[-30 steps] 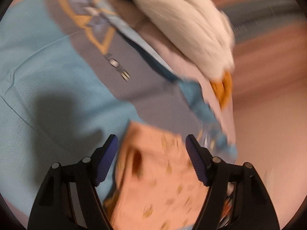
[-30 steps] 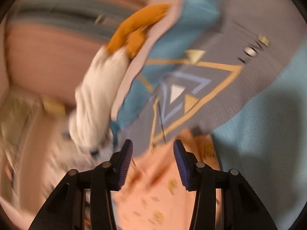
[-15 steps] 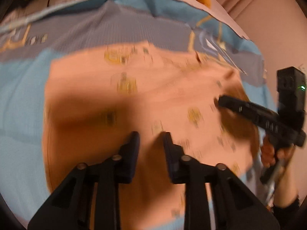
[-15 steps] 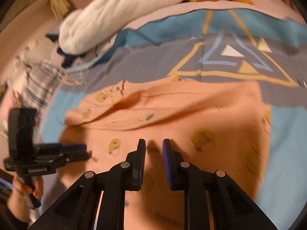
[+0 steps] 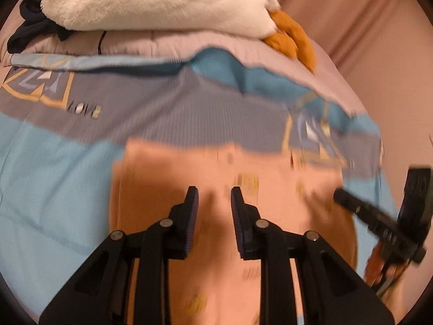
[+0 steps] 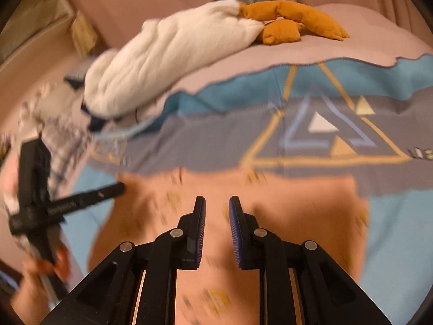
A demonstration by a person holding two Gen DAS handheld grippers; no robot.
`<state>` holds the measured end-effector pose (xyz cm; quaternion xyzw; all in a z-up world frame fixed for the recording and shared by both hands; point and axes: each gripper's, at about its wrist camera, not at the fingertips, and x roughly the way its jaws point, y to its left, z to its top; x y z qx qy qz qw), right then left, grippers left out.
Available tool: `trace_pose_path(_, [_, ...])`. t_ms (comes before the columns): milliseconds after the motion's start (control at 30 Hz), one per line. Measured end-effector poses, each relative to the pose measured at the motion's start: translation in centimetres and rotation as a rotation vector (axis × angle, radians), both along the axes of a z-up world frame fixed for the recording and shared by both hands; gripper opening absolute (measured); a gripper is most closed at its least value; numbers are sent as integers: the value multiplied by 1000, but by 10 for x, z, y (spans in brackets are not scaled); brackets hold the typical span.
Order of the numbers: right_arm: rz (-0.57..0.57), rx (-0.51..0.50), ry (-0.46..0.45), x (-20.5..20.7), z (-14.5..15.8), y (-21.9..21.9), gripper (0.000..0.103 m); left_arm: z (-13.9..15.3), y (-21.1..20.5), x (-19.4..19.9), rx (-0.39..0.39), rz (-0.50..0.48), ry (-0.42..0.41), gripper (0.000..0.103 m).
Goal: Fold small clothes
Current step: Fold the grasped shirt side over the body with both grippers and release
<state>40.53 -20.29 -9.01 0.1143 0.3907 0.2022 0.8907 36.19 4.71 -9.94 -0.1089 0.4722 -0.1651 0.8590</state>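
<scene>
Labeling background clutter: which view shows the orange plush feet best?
Right wrist view: both orange plush feet lie whole on the bed beside the white plush body. Left wrist view shows only one, at the frame's upper right.

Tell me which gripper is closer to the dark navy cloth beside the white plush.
Left. The left gripper sits over the peach garment with the navy cloth ahead to its left; the right gripper is further right, across the garment.

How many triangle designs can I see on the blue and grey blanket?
2 on the blanket: one triangle design at far left by the word LOVE, another triangle design at right, just beyond the peach garment. More may be hidden under it.
</scene>
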Motion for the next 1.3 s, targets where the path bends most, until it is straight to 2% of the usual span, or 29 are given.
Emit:
trace_pose_path(100, [30, -68, -9, -31, -4, -6, 21, -14, 3, -34, 33, -39, 4, 24])
trace_pose_path(233, [54, -163, -27, -68, -16, -13, 21, -39, 16, -66, 87, -39, 7, 24])
trace_pose_path(300, [55, -202, 1, -76, -27, -15, 21, -51, 27, -75, 46, -39, 30, 24])
trace_pose_path(400, [49, -227, 43, -88, -46, -22, 21, -49, 44, -86, -22, -14, 43, 26])
trace_pose_path(433, [49, -213, 46, -92, -46, -26, 21, -47, 48, -89, -39, -8, 43, 28])
trace_pose_path(467, [54, -199, 61, -95, -45, -28, 21, -44, 54, -94, -51, 3, 41, 40])
trace_pose_path(500, [57, -191, 79, -97, -45, -30, 22, -41, 59, -97, -59, 18, 40, 61])
trace_pose_path(567, [53, -191, 86, -102, -40, -34, 23, -37, 68, -99, -56, 54, 25, 78])
trace_pose_path(633, [55, -177, 68, -104, -33, -34, 23, -35, 76, -95, -71, 85, 22, 77])
trace_pose_path(700, [63, -136, 65, -104, -28, -31, 24, -37, 82, -85, -121, 103, 41, 77])
trace_pose_path(767, [81, -67, 68, -94, -24, -25, 27, -44, 85, -72, -188, 100, 77, 78])
trace_pose_path(833, [90, -4, 83, -81, -23, -16, 38, -56, 84, -51, -286, 97, 140, 78])
trace_pose_path(933, [97, 76, 111, -52, -25, 6, 40, -63, 81, -31, -375, 100, 165, 78])
trace_pose_path(1033, [91, 94, 120, -19, -27, 31, 40, -61, 73, -14, -421, 92, 167, 74])
trace_pose_path(1067, [85, 102, 124, -11, -27, 37, 40, -60, 70, -10, -421, 96, 169, 65])
trace_pose_path(1100, [78, 114, 131, 0, -27, 44, 37, -60, 67, -5, -409, 99, 178, 52])
trace_pose_path(1133, [71, 128, 141, 13, -28, 52, 32, -61, 65, -1, -396, 100, 187, 46])
trace_pose_path(1167, [60, 131, 146, 22, -29, 57, 27, -63, 64, 2, -386, 104, 193, 35])
trace_pose_path(1200, [47, 129, 152, 30, -29, 62, 25, -64, 63, 4, -374, 110, 201, 24])
trace_pose_path(1300, [11, 87, 160, 51, -35, 80, 18, -67, 65, 9, -354, 119, 215, 20])
